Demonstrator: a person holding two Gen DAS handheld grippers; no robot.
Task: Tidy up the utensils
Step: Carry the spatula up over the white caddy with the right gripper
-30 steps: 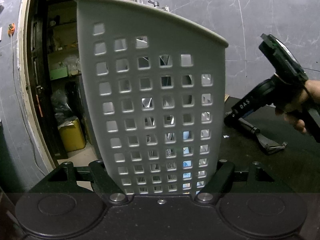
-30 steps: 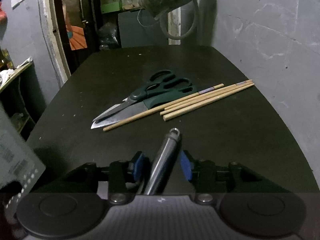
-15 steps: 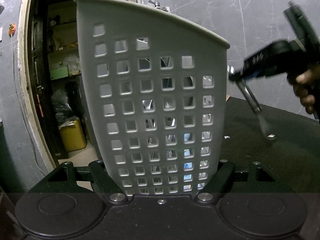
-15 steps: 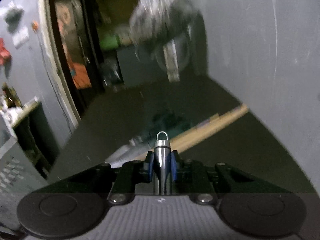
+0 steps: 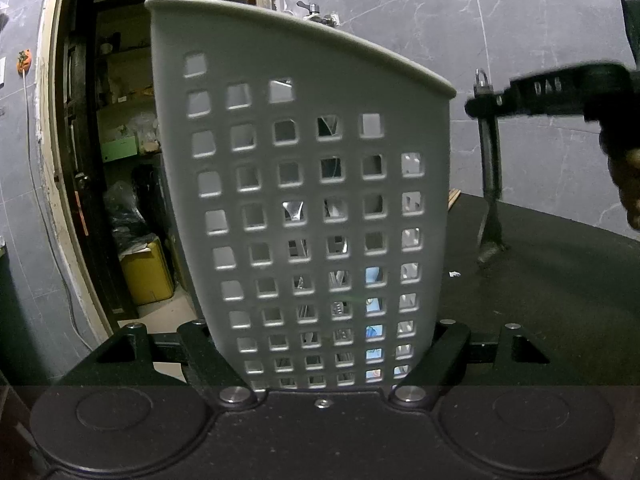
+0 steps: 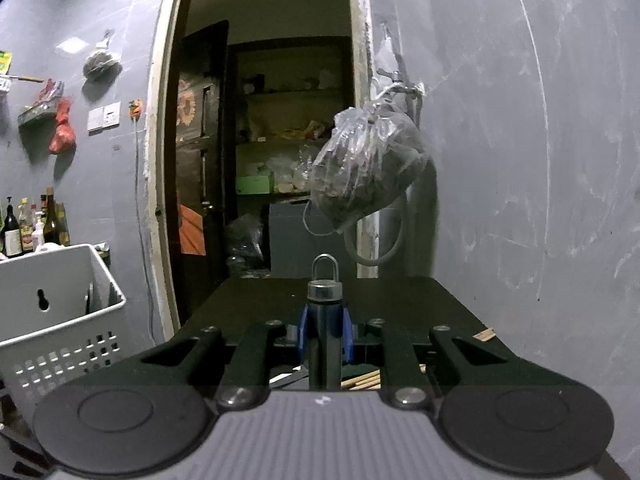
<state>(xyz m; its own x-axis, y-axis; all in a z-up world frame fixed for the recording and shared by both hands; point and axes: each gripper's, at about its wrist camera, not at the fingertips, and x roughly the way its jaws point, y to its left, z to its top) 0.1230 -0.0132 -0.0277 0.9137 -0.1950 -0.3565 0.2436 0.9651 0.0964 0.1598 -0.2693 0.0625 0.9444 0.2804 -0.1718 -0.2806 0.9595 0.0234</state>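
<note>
My left gripper (image 5: 326, 356) is shut on the grey perforated utensil basket (image 5: 304, 184) and holds it upright; several utensils show through its holes. The basket also shows at the left of the right wrist view (image 6: 60, 304). My right gripper (image 6: 325, 334) is shut on a metal utensil (image 6: 324, 320) with a dark handle and a hanging ring, held upright above the black table (image 6: 400, 296). In the left wrist view the right gripper (image 5: 486, 106) holds that utensil (image 5: 491, 184) just right of the basket's rim, its working end hanging down near the table (image 5: 560, 280).
Wooden chopsticks (image 6: 482, 335) lie on the table below my right gripper. A plastic bag (image 6: 368, 172) hangs from a tap on the grey wall. An open doorway (image 6: 272, 160) to a storeroom is behind the table. Bottles (image 6: 28, 228) stand at the far left.
My right gripper lifted the utensil off the table, turned it upright and carried it left toward the basket. The scissors and knife have left its view. My left gripper and the basket stayed still.
</note>
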